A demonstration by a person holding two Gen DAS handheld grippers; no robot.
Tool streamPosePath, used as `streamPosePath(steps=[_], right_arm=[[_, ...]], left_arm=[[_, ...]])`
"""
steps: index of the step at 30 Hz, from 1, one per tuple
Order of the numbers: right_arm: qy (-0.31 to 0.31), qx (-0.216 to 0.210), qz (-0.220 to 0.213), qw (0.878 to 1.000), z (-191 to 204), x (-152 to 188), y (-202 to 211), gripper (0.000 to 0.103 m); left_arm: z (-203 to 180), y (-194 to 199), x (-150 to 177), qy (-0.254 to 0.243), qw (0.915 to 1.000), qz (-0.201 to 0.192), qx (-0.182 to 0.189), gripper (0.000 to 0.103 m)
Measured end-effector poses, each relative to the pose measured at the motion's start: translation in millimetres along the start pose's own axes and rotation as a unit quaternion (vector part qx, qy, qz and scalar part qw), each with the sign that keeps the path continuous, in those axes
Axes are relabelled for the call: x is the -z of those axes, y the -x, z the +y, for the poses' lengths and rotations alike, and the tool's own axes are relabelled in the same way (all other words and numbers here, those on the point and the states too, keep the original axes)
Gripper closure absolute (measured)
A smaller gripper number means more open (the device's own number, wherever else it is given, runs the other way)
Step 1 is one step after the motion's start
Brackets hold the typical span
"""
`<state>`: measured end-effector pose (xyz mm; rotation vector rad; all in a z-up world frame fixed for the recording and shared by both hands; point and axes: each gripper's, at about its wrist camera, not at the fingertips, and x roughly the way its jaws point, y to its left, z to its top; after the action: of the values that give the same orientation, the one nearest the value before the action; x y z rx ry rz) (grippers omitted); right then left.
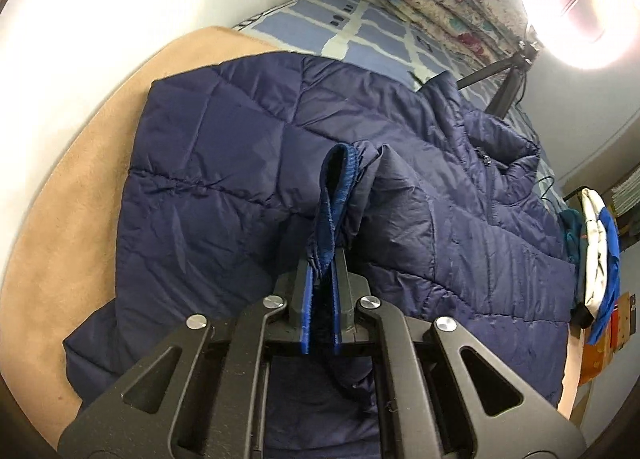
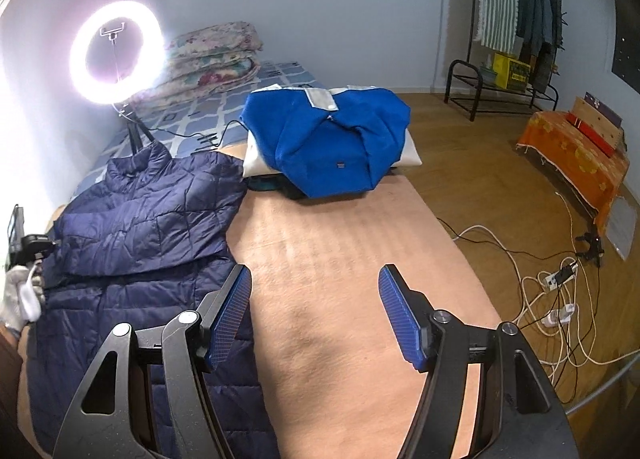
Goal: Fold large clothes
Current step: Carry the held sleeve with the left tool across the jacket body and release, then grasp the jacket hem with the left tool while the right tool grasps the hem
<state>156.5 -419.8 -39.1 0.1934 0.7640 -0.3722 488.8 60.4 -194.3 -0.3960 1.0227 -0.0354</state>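
Now, left gripper (image 1: 322,259) jaws clamped on navy jacket (image 1: 224,163) cuff (image 1: 334,195), centre frame | right gripper (image 2: 314,315) jaws wide apart, holding nothing, over tan blanket (image 2: 340,251) | jacket lies lower left | blue garment (image 2: 324,139) beyond, upper centre.

Lit ring light (image 2: 115,46) on tripod beside folded floral quilt (image 2: 216,59); metal rack (image 2: 500,87) by far wall; white cables (image 2: 560,299) tangled on wood floor (image 2: 480,163).
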Motion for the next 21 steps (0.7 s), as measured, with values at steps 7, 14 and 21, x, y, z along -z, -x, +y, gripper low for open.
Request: streamPosePath(steps=[7, 14, 21], right_arm=[[0.006, -0.009, 0.002, 1.000, 6.0, 1.3, -0.6, 0.037], [0.008, -0.024, -0.004, 1.000, 12.4, 1.5, 4.7, 0.037], [0.026, -0.057, -0.016, 0.998, 16.2, 8.6, 20.4, 0.037]], left_arm=[[16.6, 11.8, -4.8, -0.002, 0.9978, -0.018, -0.064, 0.059], [26.1, 48.7, -0.8, -0.045, 0.9908, -0.033, -0.124, 0.059], [25.9, 136.8, 26.2, -0.093, 0.9884, -0.068, -0.099, 0.059]])
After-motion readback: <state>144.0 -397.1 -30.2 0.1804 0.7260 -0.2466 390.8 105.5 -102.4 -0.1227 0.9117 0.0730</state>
